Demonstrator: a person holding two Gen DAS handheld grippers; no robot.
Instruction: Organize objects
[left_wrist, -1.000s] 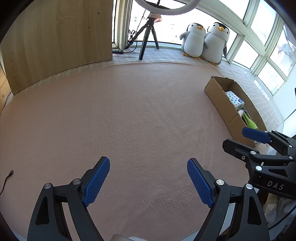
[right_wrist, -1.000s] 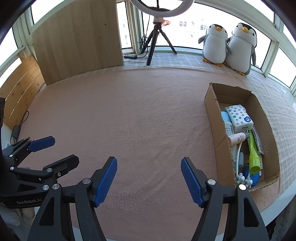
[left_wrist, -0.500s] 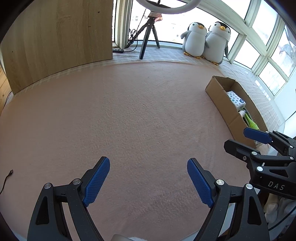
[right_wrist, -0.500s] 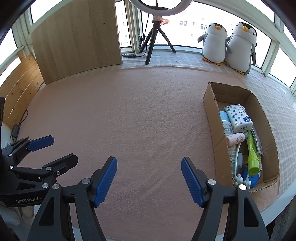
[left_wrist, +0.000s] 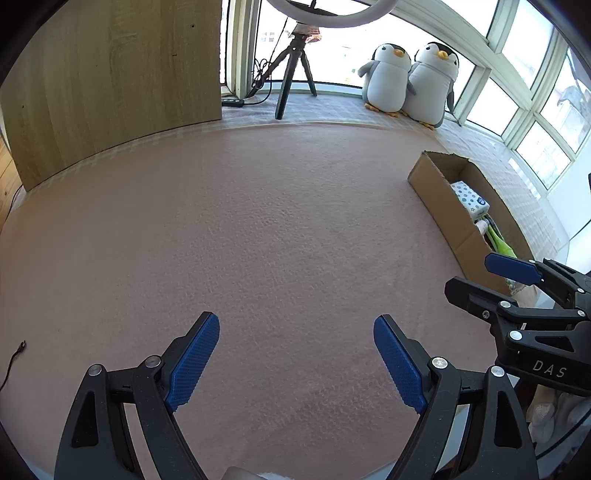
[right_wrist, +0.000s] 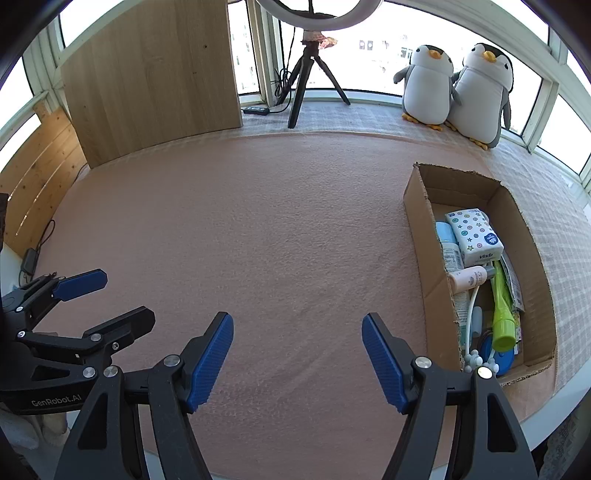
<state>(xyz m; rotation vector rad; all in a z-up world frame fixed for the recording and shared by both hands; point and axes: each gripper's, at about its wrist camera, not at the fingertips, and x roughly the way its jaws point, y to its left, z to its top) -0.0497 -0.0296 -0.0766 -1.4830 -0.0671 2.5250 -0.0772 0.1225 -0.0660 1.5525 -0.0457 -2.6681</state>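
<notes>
- Hardly anything has moved since the earlier frames: both tools hang at the lower edge of their views as before, and in the right wrist view the cardboard box (right_wrist: 417, 206) has only drifted slightly in frame.
- Left tool (left_wrist: 295, 363) has its jaws spread wide with nothing between them, over bare pink surface (left_wrist: 258, 229); it seems parked at the near edge simply because nothing there needs lifting.
- Right tool (right_wrist: 297, 362) is likewise gaping and empty, lower centre of its view, with the box to its right.
- Gathered items all lie in the box at the right of the frame: a dotted tissue pack (right_wrist: 474, 236) at the far end, a small white bottle (right_wrist: 469, 277) below it, a green tube (right_wrist: 503, 310) running lengthwise, and smaller pieces at the near end too jumbled to name.
- With no loose item showing on the surface, the sorting looks finished or nearly so.
- Two penguin toys (right_wrist: 458, 88) and a tripod (right_wrist: 314, 77) stand along the window ledge at the top, apparently not part of the job.
</notes>
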